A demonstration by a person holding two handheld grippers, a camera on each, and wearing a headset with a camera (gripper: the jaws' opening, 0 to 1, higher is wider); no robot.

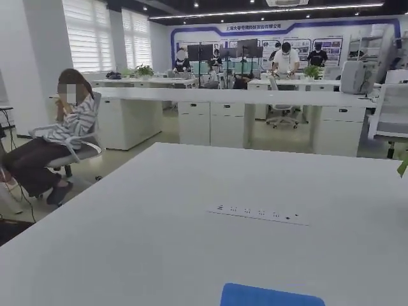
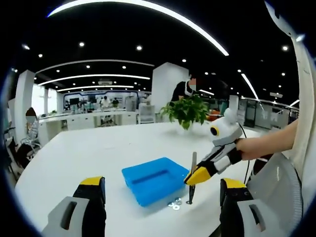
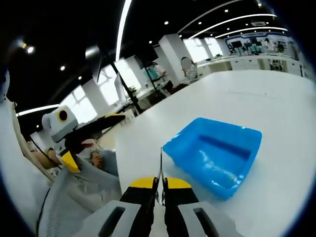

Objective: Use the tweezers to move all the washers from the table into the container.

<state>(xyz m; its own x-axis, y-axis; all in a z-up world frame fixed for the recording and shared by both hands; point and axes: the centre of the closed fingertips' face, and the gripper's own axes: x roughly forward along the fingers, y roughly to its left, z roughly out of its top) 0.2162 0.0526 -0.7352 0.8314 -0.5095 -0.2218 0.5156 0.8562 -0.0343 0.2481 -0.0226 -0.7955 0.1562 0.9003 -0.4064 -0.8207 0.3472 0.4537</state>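
Left gripper (image 2: 161, 183): jaws spread wide, aimed at the container (image 2: 153, 180). Washers (image 2: 175, 204): on the table (image 2: 74, 158), just beside the container's near corner. Tweezers (image 2: 191, 180): upright, tips down near the washers, right of the container. Right gripper (image 2: 197, 175): jaws pressed onto the tweezers.

One blue container (image 1: 271, 294) is sitting at the bottom edge of the head view. In the left gripper view, one pair of tweezers (image 2: 193, 160) is standing at lower right of centre. About four washers (image 2: 175, 204) are lying beside its tip, too small to count surely. Two grippers are showing: the left gripper (image 2: 162, 181) and the right gripper (image 3: 160, 183). One person (image 1: 60, 137) is sitting at the left of the head view, and at least four other people (image 1: 285, 58) are standing at top centre.
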